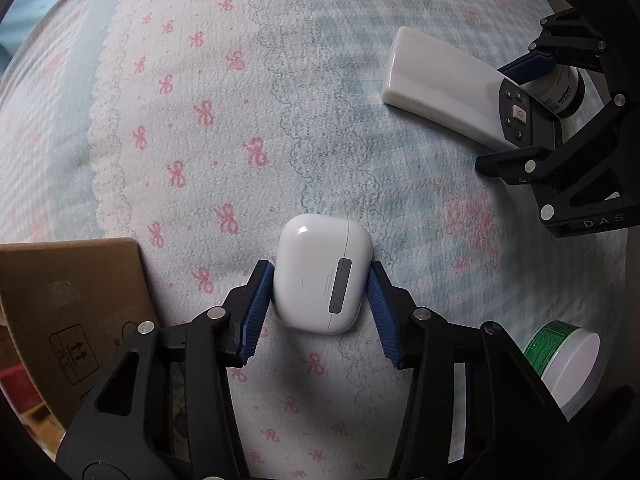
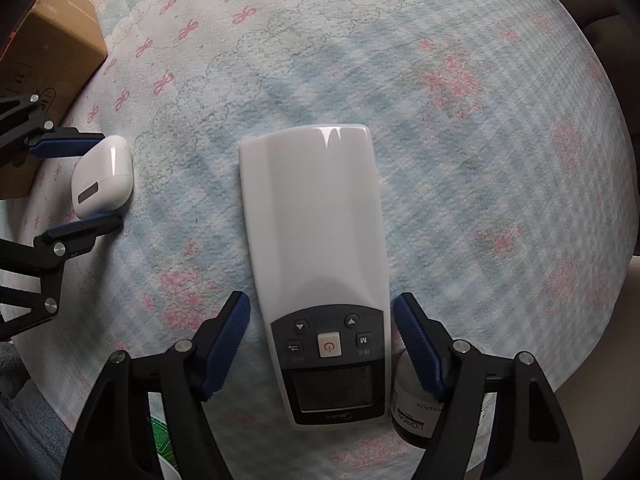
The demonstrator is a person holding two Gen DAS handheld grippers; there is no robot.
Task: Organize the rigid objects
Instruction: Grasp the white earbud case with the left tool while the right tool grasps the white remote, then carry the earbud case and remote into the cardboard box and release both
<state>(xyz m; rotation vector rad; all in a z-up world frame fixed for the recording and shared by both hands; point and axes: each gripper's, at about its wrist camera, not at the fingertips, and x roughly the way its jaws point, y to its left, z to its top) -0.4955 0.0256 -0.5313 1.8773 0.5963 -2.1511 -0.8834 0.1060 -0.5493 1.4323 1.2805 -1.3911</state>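
A white earbuds case [image 1: 322,274] lies on the patterned cloth between the blue pads of my left gripper [image 1: 320,276]; the pads stand at its sides, and the jaws look open around it. It also shows in the right wrist view [image 2: 102,176]. A white air-conditioner remote [image 2: 320,264] lies flat between the open fingers of my right gripper [image 2: 320,312], which straddle its button end with gaps on both sides. The remote [image 1: 444,92] and right gripper [image 1: 516,116] show at the upper right of the left wrist view.
A cardboard box [image 1: 68,316] stands at the left, also in the right wrist view [image 2: 44,64]. A green and white jar [image 1: 568,356] lies at the lower right. A small dark L'Oreal bottle [image 2: 412,408] stands beside the remote under the right finger.
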